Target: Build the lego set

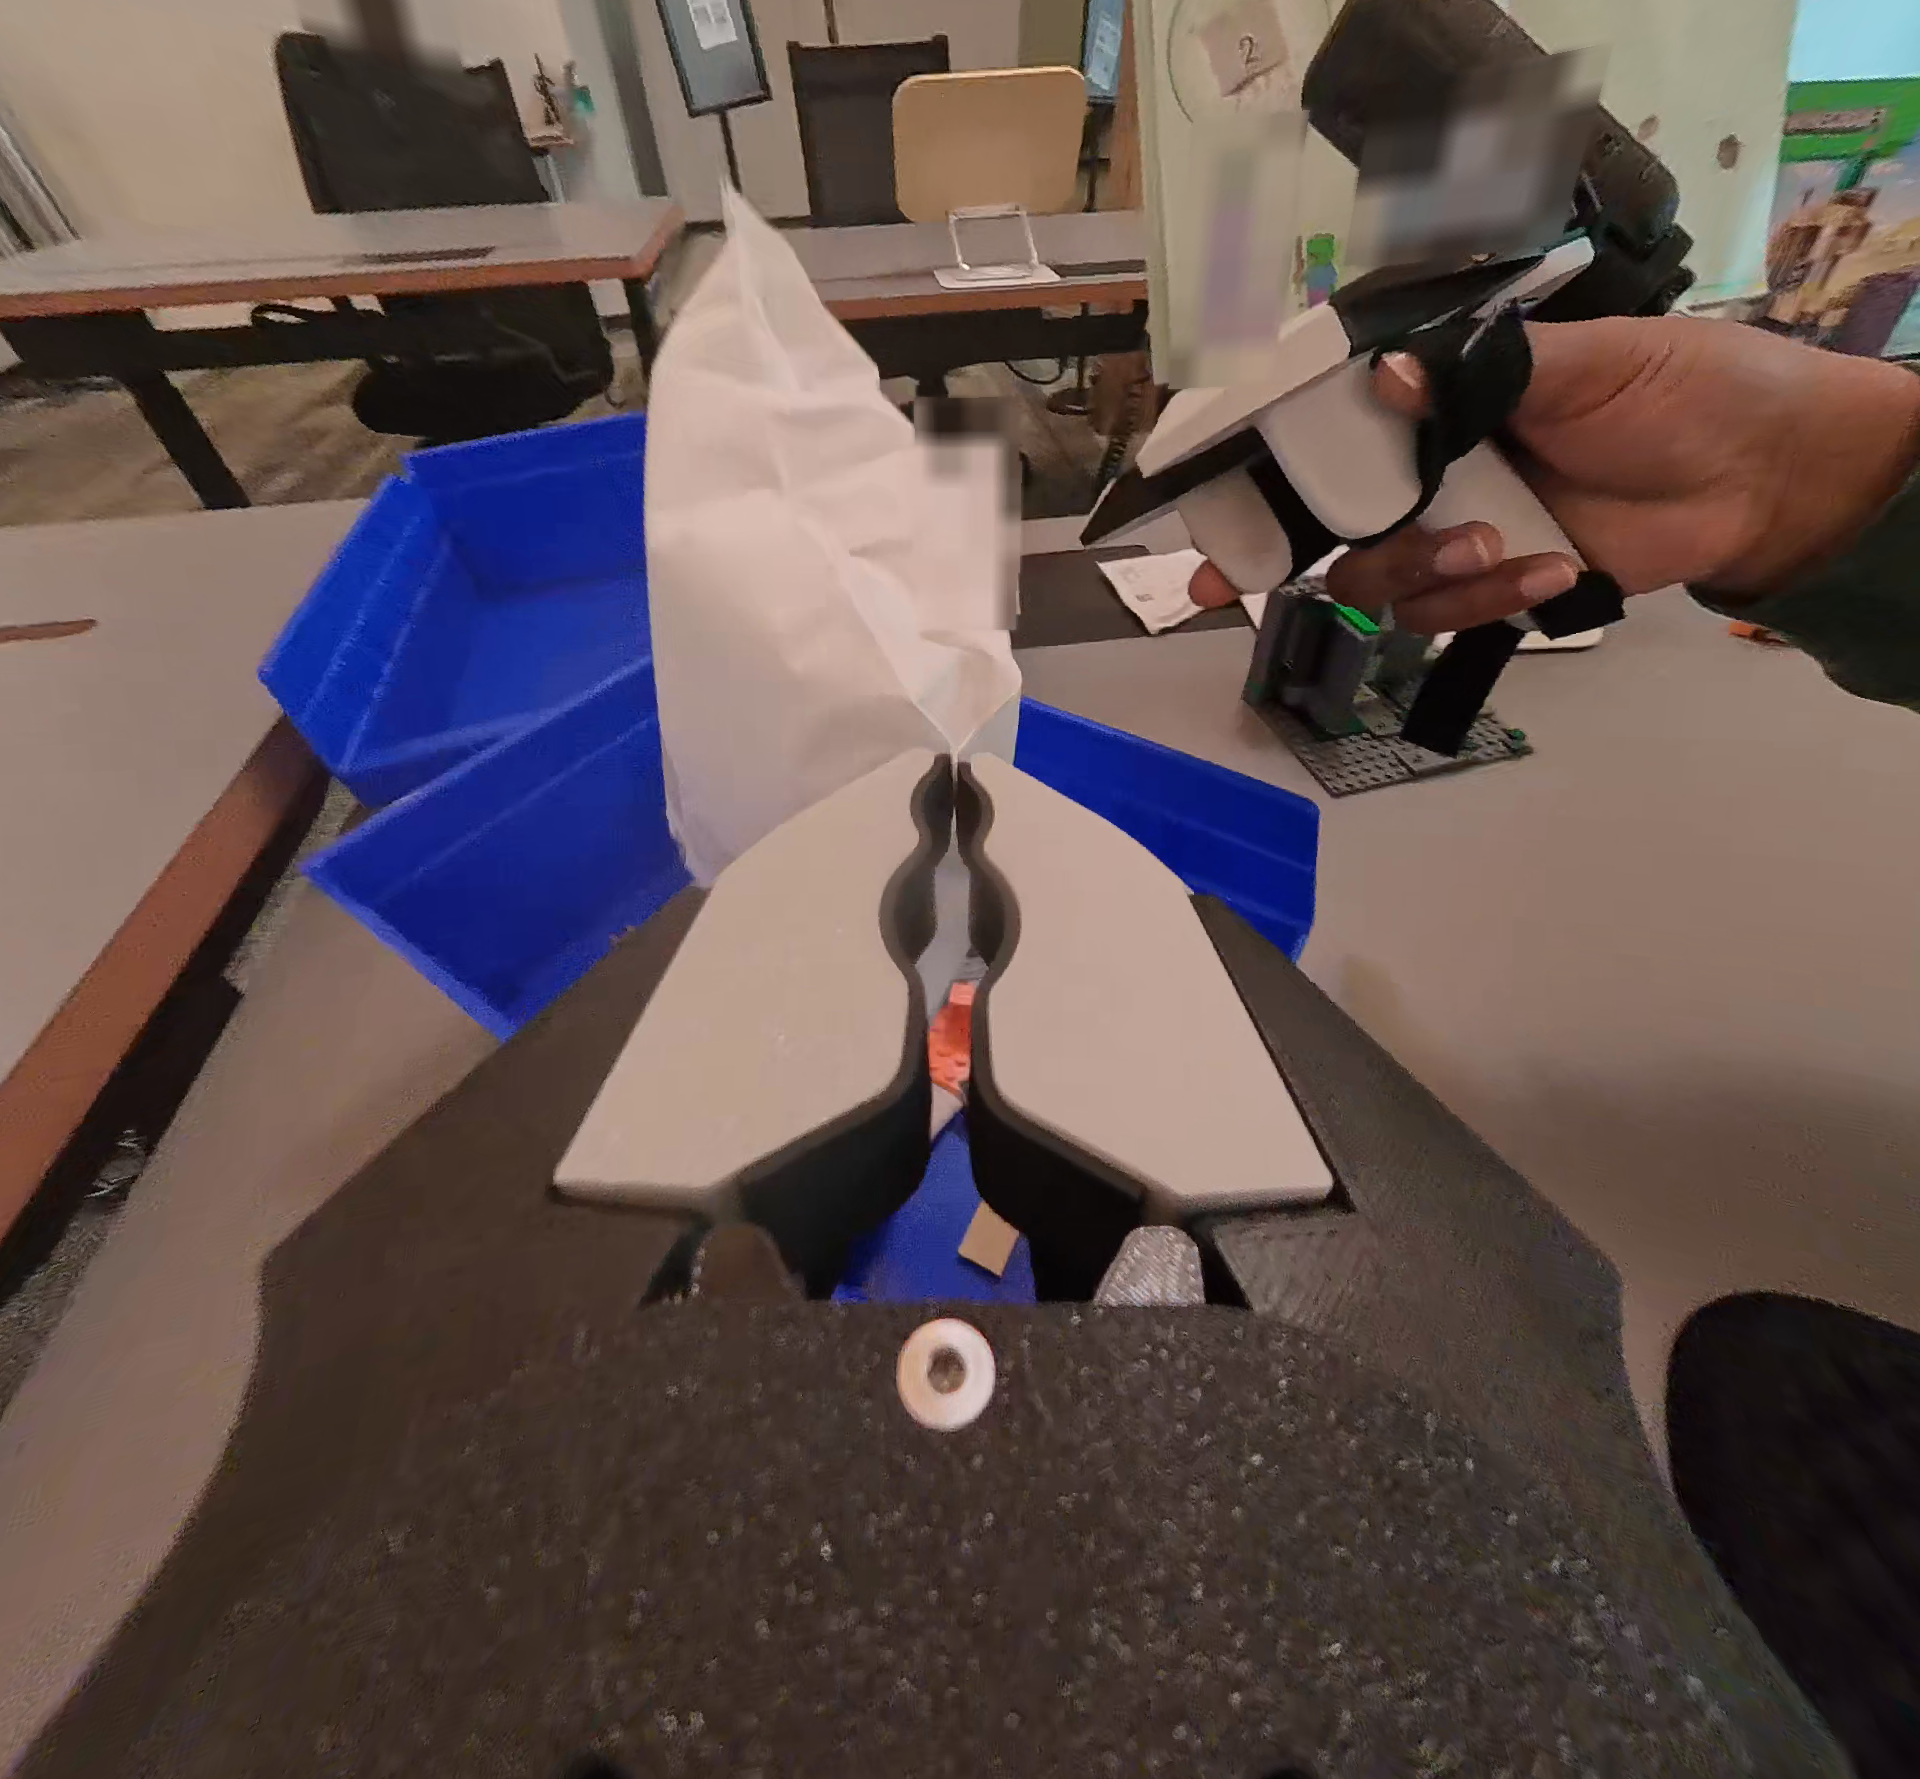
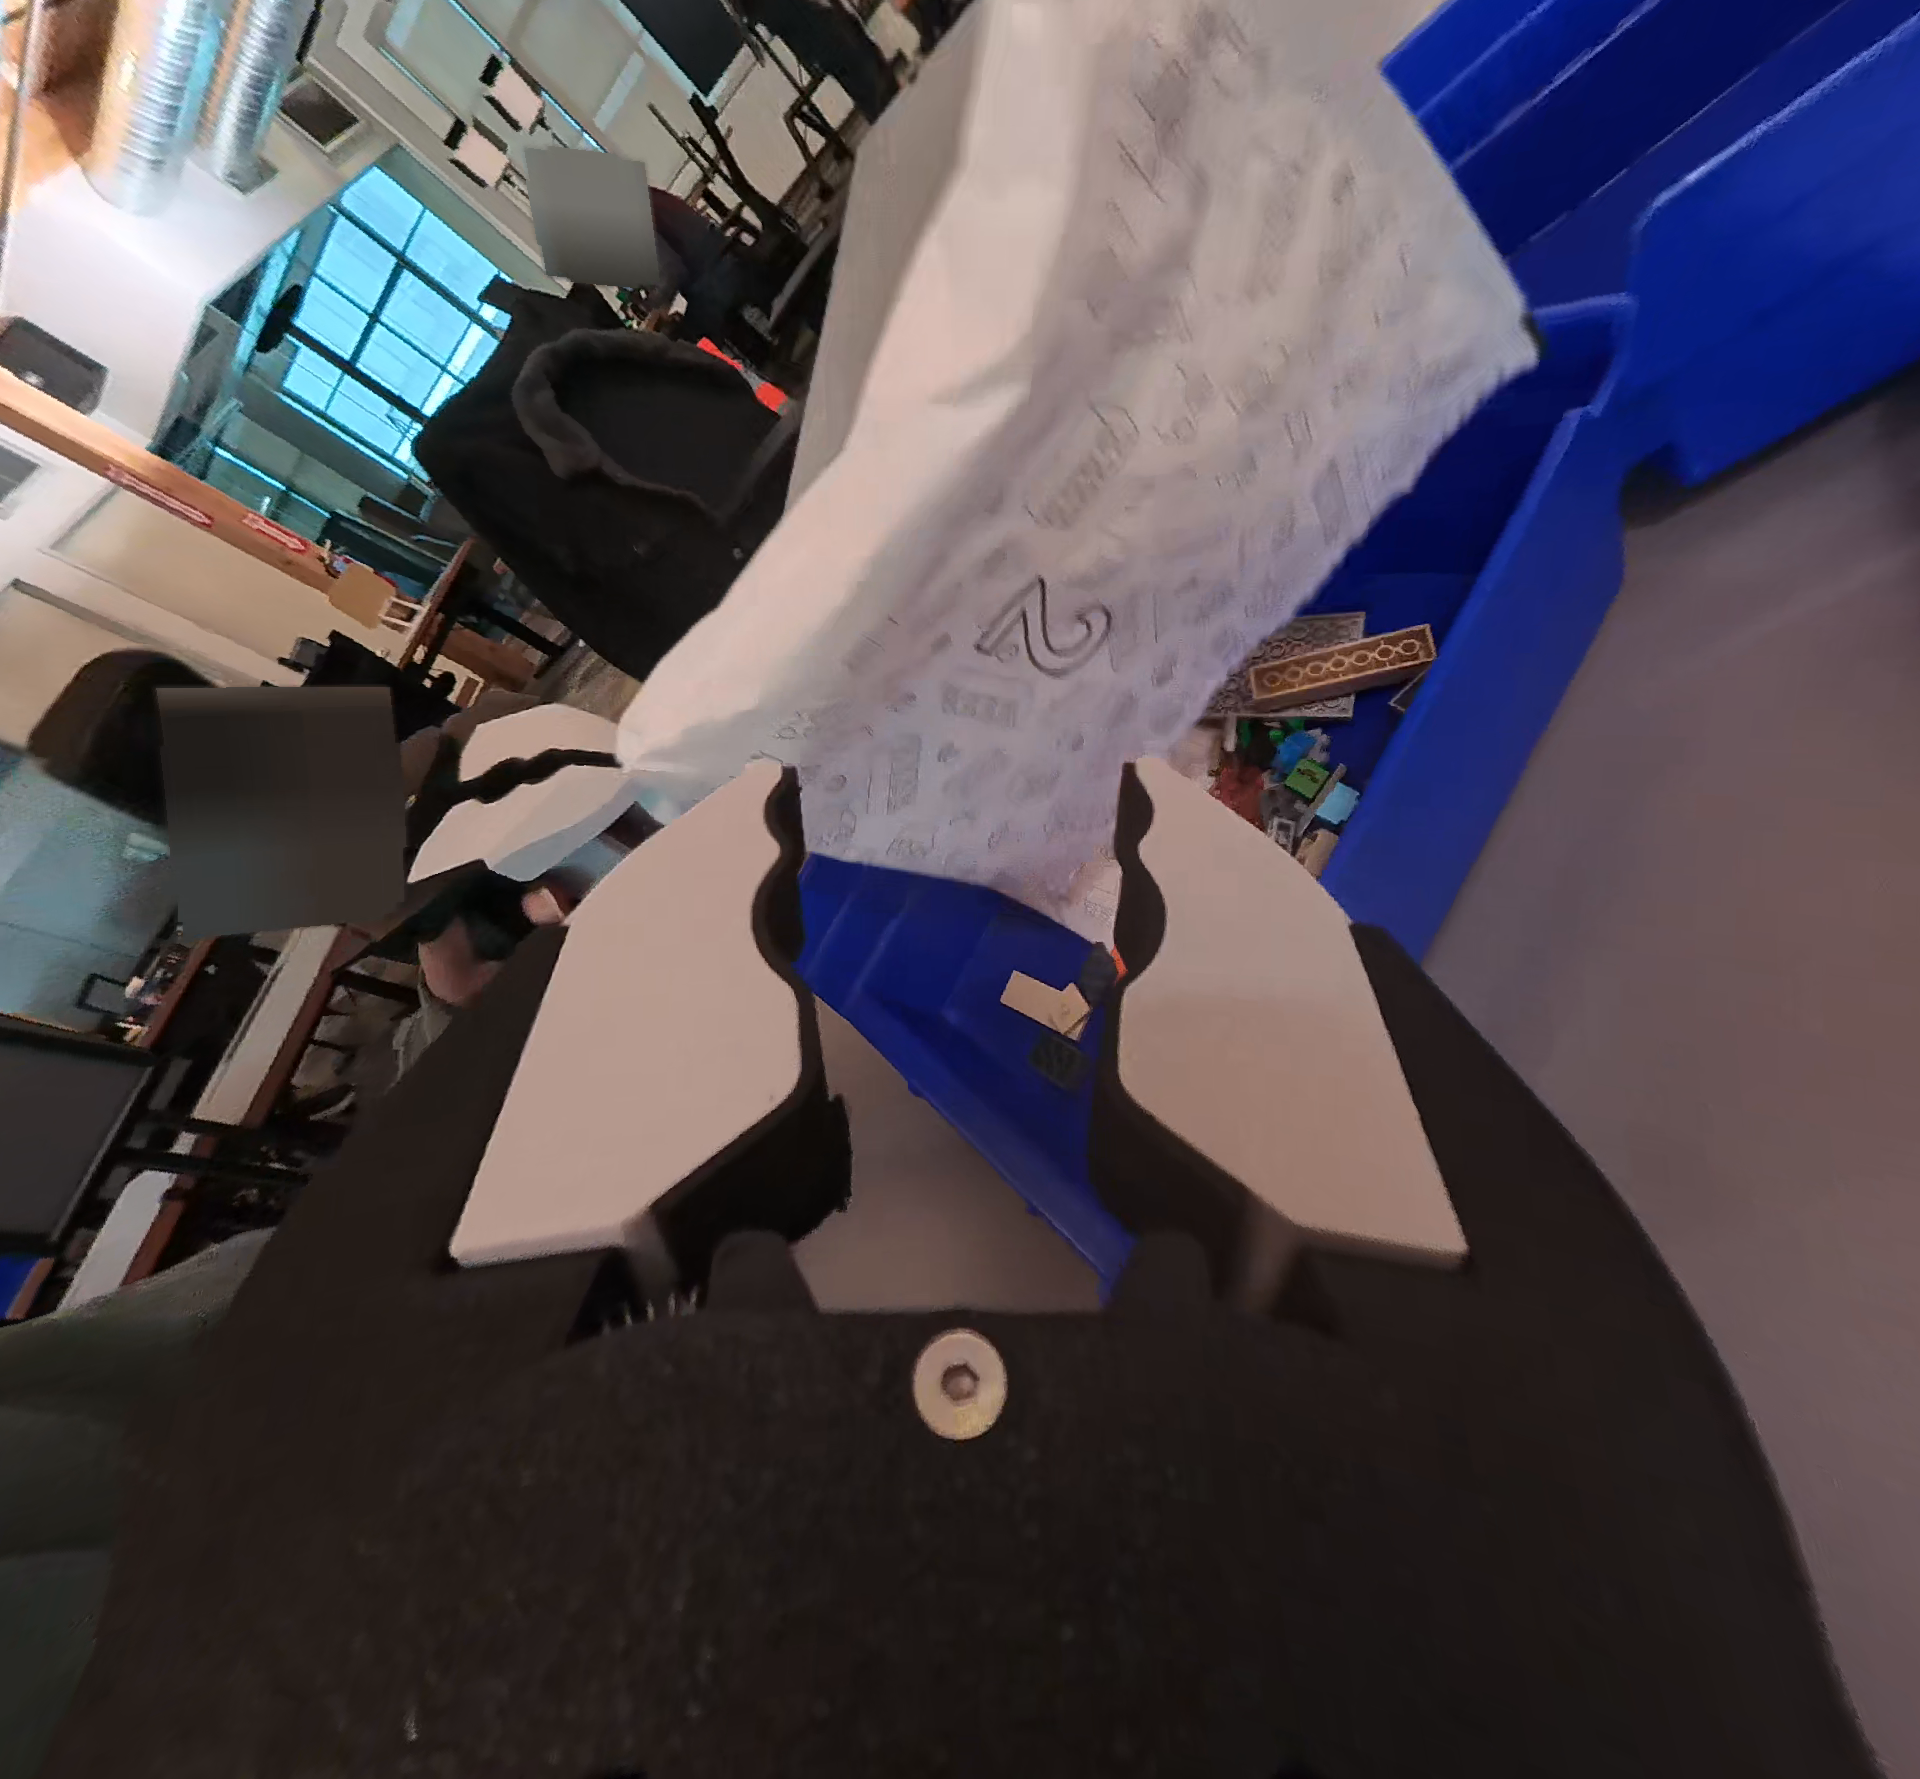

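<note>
Over the blue bins in your left wrist view, your left gripper has its fingertips pressed together on the bottom corner of a white paper bag, which stands up from the pinch and leans slightly left. Through the gap between the fingers you can see orange and tan lego pieces in the near bin. Far right, your right hand holds the right gripper aloft, well apart from the bag — below it a dark, partly built lego model sits on the grey table. From the right wrist view, your right gripper is spread wide, holding nothing; the printed white paper bag hangs just beyond its fingertips, though whether it touches them cannot be told. Right of the bag, loose lego pieces lie heaped in a blue bin, with a few more pieces in the nearer bin. At the left, the other gripper pinches the bag's corner.
</note>
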A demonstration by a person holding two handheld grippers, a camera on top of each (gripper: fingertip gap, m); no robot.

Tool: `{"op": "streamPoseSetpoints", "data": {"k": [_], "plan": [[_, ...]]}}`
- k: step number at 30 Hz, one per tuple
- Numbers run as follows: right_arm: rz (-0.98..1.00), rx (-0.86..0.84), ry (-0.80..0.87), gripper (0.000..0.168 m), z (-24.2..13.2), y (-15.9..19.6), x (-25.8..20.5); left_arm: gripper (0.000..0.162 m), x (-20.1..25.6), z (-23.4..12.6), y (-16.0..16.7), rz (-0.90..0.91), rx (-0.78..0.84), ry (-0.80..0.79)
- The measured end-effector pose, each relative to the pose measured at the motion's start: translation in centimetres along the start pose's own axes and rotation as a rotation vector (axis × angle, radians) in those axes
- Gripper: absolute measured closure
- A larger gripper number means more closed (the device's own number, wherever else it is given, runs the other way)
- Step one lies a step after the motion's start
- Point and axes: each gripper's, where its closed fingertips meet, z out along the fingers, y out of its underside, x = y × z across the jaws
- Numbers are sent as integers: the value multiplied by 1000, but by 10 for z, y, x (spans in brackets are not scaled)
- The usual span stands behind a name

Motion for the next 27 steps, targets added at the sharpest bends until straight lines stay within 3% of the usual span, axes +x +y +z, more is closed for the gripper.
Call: {"op": "streamPoseSetpoints", "data": {"k": [4,7,12,17,20,23,27], "plan": [[-110,26,0,112,-3,0,-5,162,16,-11,-5,-36,50,124],[-306,45,-34,112,-13,-10,-13,162,35,-25,-9,-15,71,266],[-737,73,20,107,-55,-22,-15,162,61,-54,-11,75,40,484],[-933,12,24,107,-94,-14,-11,162,74,-76,-9,144,-4,635],[-972,-68,-90,115,-91,9,-25,161,81,-81,-9,140,2,694],[-1025,-79,-145,168,-85,24,-39,162,82,-81,-4,136,-1,703],[-947,-155,-301,168,-103,48,-53,162,42,-80,2,49,21,564]]}}
